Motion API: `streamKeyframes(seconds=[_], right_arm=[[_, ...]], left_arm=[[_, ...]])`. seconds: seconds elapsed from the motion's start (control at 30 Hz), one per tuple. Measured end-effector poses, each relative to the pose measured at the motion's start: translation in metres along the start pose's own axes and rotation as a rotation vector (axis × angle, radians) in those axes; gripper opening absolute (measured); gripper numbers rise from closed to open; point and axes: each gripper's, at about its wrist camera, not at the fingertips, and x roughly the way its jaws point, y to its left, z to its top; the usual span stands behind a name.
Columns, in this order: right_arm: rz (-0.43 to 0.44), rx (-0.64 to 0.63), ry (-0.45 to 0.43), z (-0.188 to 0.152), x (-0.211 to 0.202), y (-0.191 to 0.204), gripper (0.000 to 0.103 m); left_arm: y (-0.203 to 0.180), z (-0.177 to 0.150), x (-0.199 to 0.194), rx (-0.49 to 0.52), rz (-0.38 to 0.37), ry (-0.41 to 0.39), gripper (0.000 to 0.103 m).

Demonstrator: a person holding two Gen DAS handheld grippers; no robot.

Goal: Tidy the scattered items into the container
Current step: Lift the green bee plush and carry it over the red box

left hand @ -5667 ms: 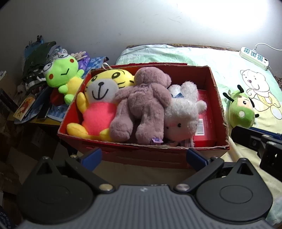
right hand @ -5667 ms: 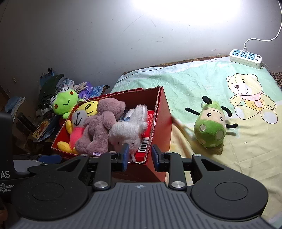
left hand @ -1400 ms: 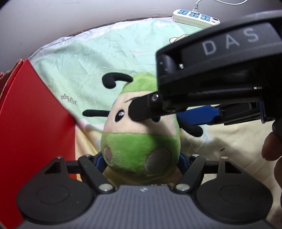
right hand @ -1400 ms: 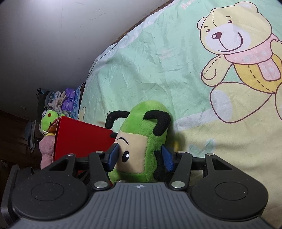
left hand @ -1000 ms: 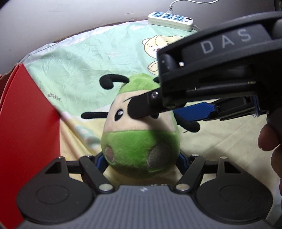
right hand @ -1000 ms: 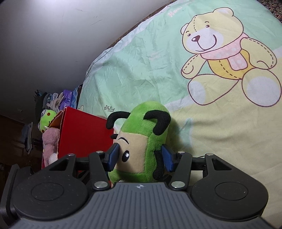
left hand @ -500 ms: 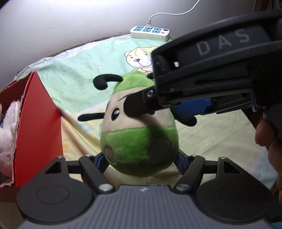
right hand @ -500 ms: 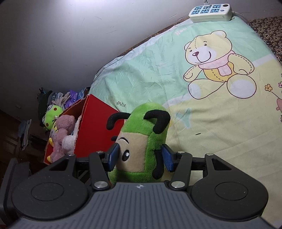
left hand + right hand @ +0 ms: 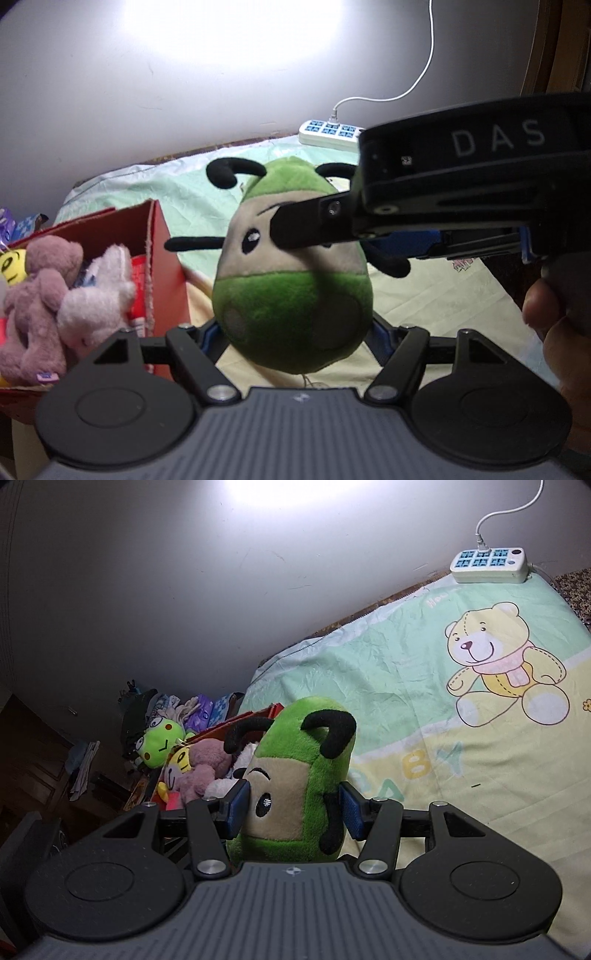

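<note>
I see the bear-print bedsheet (image 9: 424, 686) filling most of the frame, with the red cardboard box (image 9: 162, 258) at its left edge already packed with plush toys (image 9: 55, 295). Green bug plush (image 9: 291, 280) is off the sheet, to the right of the box, clamped from both sides. Left gripper (image 9: 293, 332) pinches its lower body, right gripper (image 9: 293, 808) squeezes its head, blue pads (image 9: 238, 808) pressed into the fabric.
</note>
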Motion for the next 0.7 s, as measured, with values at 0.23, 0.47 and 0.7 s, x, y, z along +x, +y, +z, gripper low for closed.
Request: streamKeyframes(seconds=[0.23,0.47,0.7], right_arm=[[0.027,-0.014,-0.029,-0.004,0.026,0.043,0.055],[0.044,-0.017,-0.031,-0.006,0.065,0.08,0.055],[0.038,0.013,-0.028,-0.009,0.099,0.096,0.056]], left_arm=[[0.043,0.003,-0.025,0.001,0.013,-0.027,0.072],[0.095,0.0,-0.036,-0.016,0.031,-0.031,0.072],[0.132,0.0,-0.031,-0.007,0.033,-0.011,0.072]])
